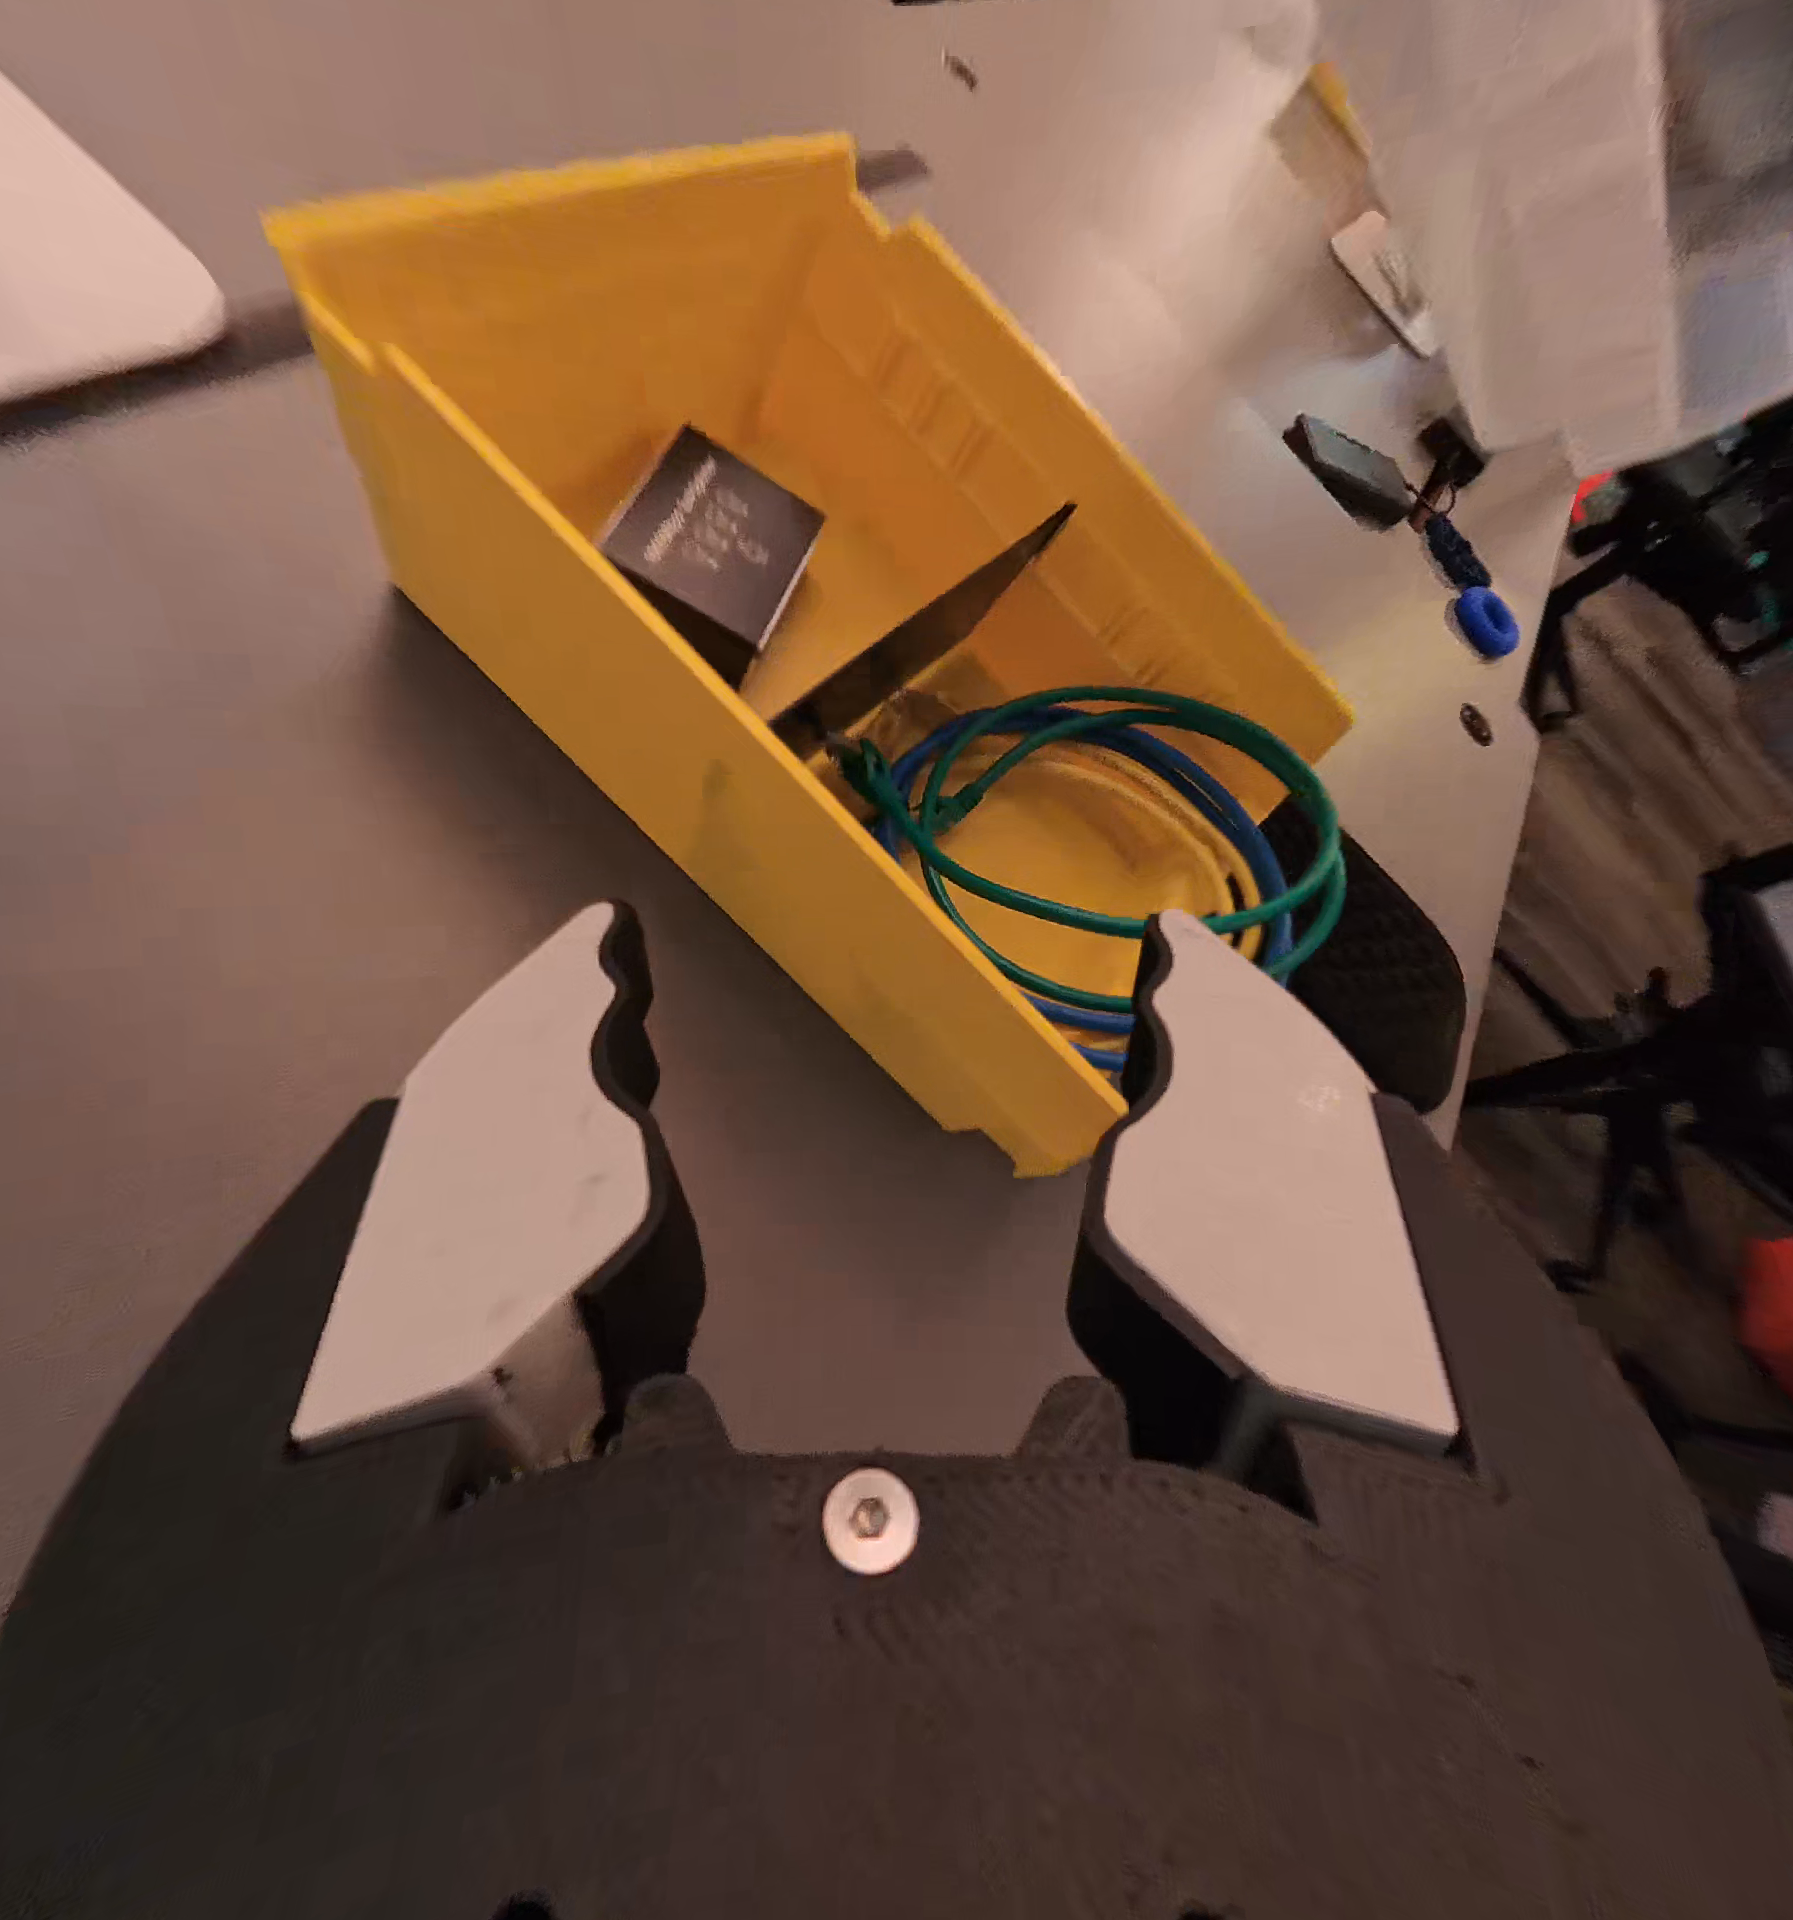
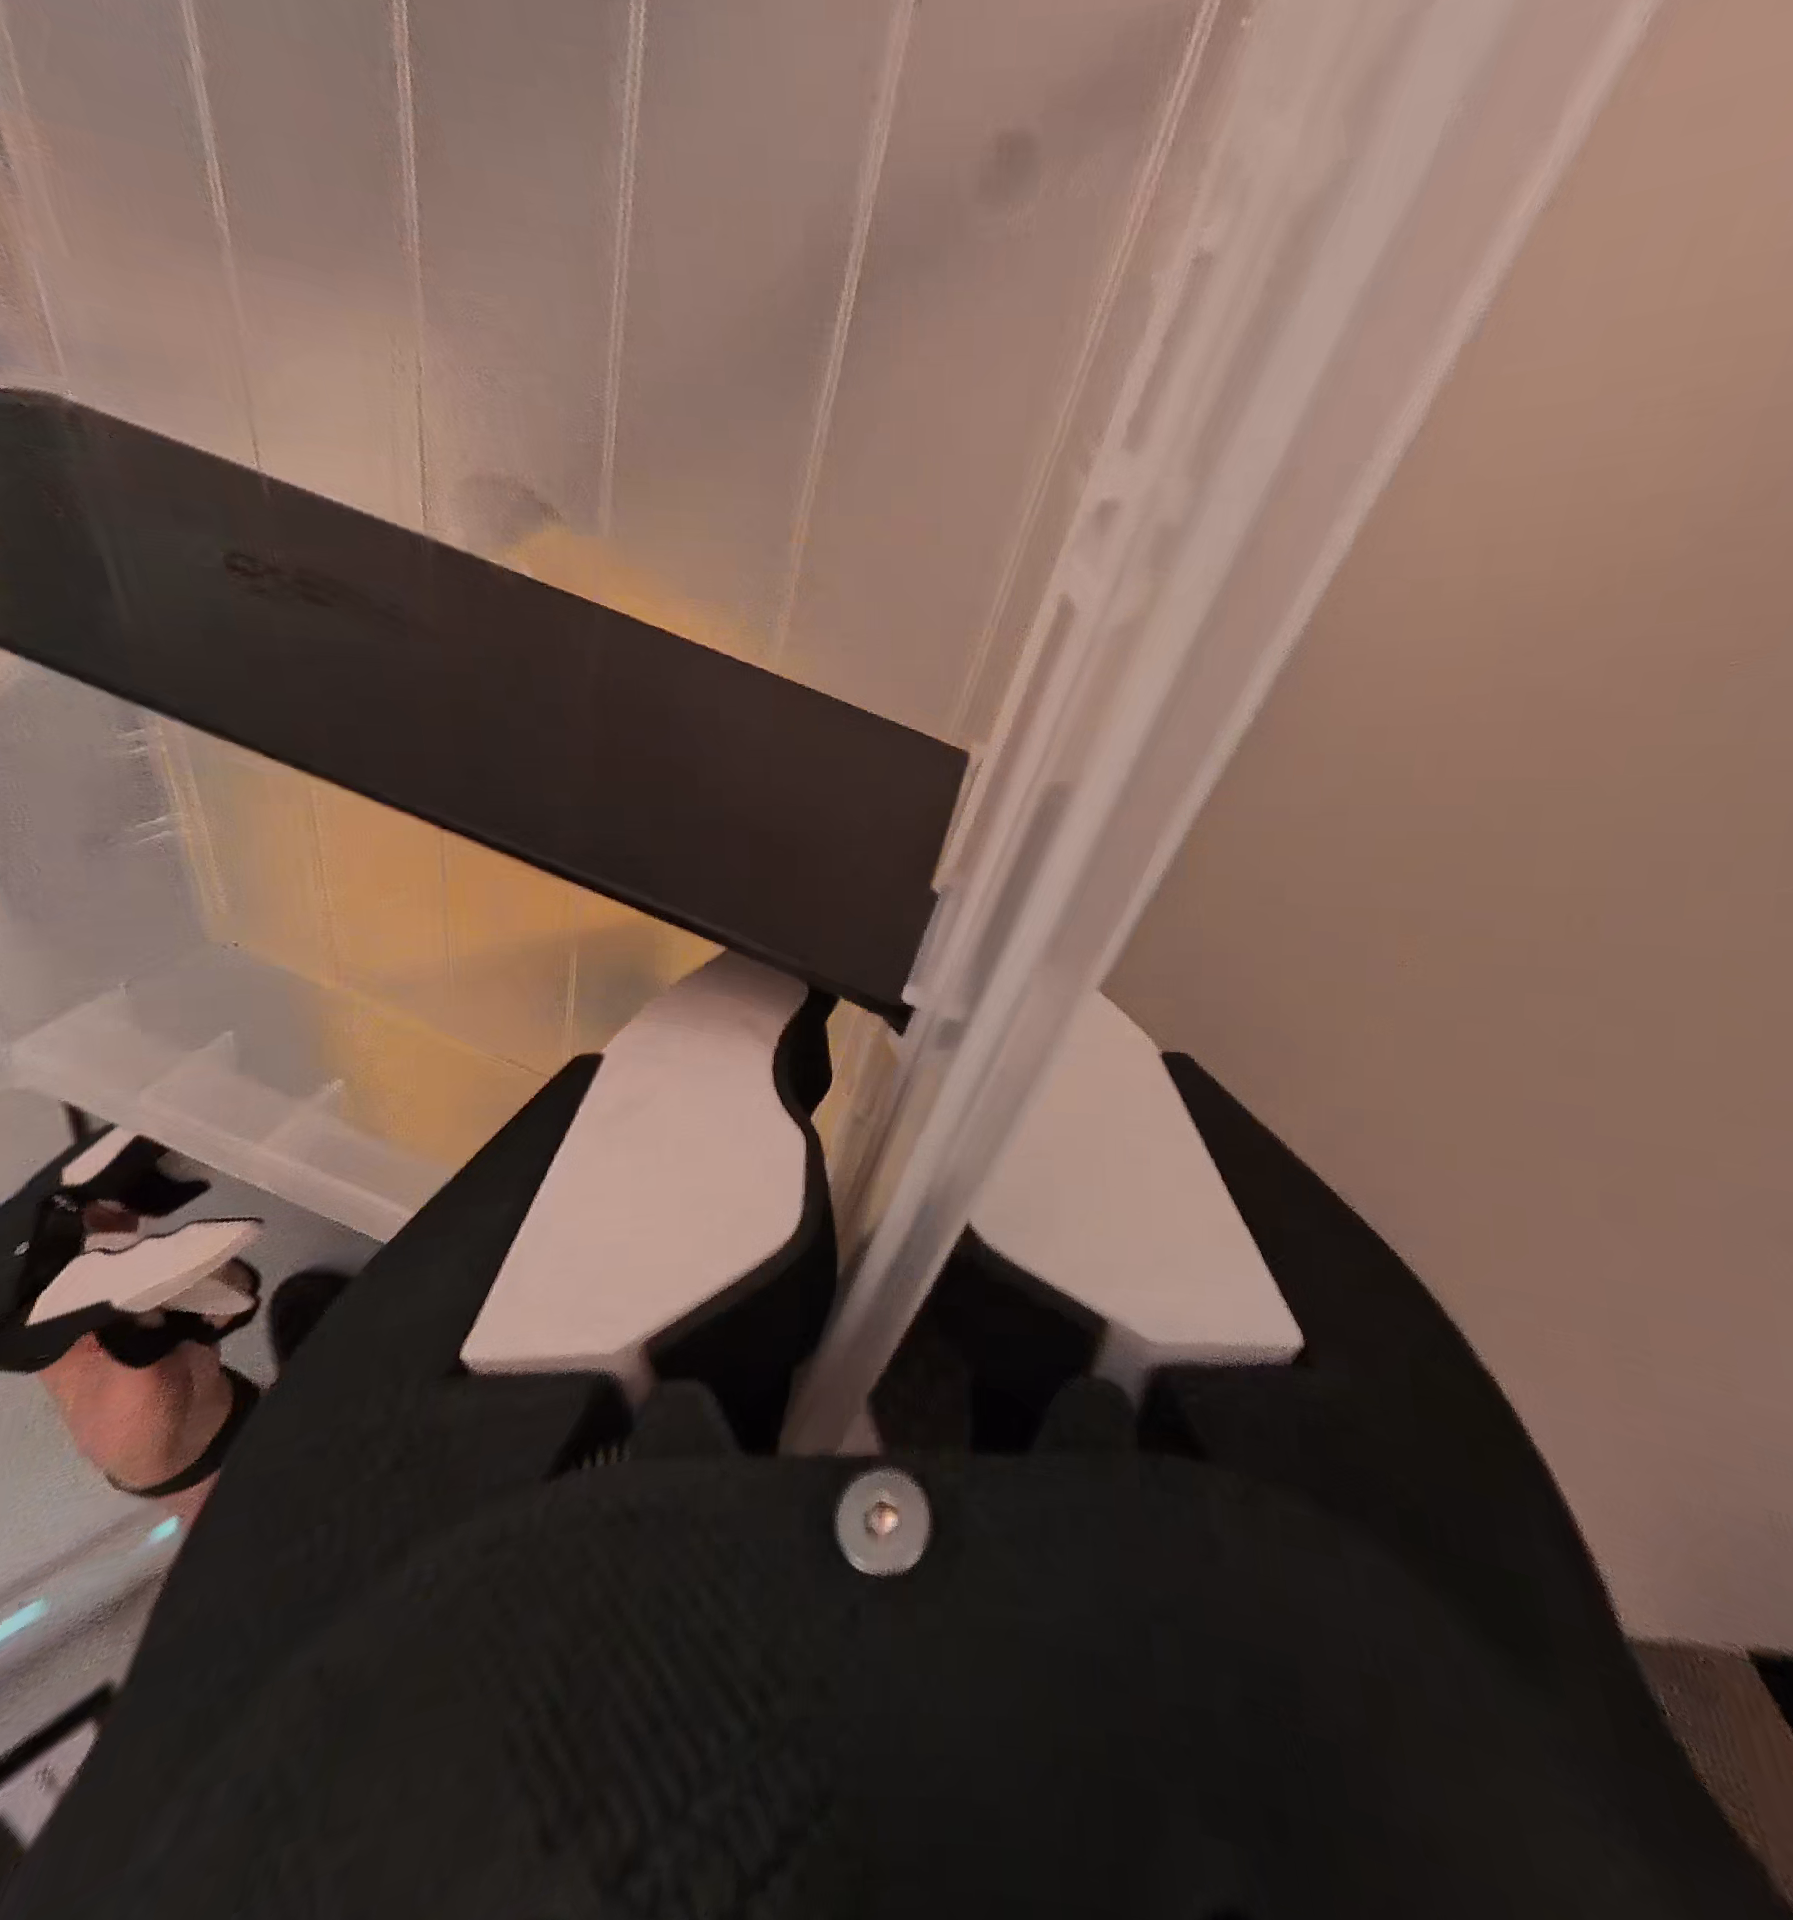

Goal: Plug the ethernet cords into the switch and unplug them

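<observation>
A yellow bin (image 1: 580,312) sits on the dark table (image 1: 196,727). In its far section lies the small black switch (image 1: 710,540). A black divider (image 1: 933,623) stands behind the near section, where a green ethernet cord (image 1: 1131,904) and a blue ethernet cord (image 1: 1110,748) lie coiled. My left gripper (image 1: 892,920) is open and empty, just above the bin's near corner. My right gripper (image 2: 923,1039) is shut on the side wall of a translucent bin (image 2: 1037,831), which has a black divider (image 2: 507,707) slotted in it. The right finger is mostly hidden behind that wall.
A black textured object (image 1: 1380,935) sits right of the yellow bin near the table's right edge. A blue ring on a cord (image 1: 1484,623) and small dark items lie farther back. A white sheet (image 1: 30,260) lies far left. The left gripper (image 2: 144,1278) and a hand show low left in the right wrist view. From the left gripper's tips to the small black switch (image 1: 710,540) is close to 20 cm.
</observation>
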Demonstrator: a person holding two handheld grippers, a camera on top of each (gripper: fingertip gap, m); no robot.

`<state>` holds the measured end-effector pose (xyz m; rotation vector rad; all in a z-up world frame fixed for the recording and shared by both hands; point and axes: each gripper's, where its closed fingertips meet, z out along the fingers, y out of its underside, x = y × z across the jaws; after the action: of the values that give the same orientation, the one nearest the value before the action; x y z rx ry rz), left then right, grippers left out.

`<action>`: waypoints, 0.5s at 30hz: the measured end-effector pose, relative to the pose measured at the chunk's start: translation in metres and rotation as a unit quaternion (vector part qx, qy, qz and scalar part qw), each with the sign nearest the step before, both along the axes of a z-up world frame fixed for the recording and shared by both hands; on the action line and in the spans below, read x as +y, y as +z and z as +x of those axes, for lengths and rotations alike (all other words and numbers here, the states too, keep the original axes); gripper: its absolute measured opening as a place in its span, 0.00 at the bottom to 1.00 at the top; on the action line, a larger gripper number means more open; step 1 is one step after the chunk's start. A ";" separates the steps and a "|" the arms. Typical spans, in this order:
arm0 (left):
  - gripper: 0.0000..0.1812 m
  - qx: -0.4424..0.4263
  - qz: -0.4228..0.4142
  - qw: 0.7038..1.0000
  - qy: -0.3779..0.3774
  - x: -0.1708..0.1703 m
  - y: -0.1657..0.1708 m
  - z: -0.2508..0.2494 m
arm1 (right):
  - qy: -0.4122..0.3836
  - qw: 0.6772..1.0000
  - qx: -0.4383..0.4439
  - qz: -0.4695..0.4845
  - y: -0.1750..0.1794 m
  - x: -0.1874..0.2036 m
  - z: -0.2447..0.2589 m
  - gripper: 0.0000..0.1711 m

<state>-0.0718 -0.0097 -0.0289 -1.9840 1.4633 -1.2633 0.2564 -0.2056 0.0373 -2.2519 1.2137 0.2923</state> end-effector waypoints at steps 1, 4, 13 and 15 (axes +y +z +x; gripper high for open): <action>0.48 0.000 -0.022 1.000 -0.004 -0.004 -0.012 0.006 | -0.021 1.000 -0.001 -0.010 -0.010 -0.023 0.011 0.09; 0.46 0.010 -0.040 0.999 -0.026 -0.019 -0.039 0.020 | -0.065 0.997 -0.004 -0.044 -0.041 -0.078 0.031 0.10; 0.25 0.064 -0.031 0.992 -0.103 -0.036 -0.056 0.015 | -0.042 0.996 0.027 -0.071 -0.098 -0.103 0.022 0.10; 0.20 0.090 -0.036 0.989 -0.115 -0.027 -0.055 0.004 | -0.032 0.996 0.022 -0.083 -0.103 -0.099 0.020 0.10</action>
<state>-0.0683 -0.0365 -0.0839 -2.0695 1.8017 -1.2720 0.2759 -0.3042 -0.0655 -2.3532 1.3760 0.2252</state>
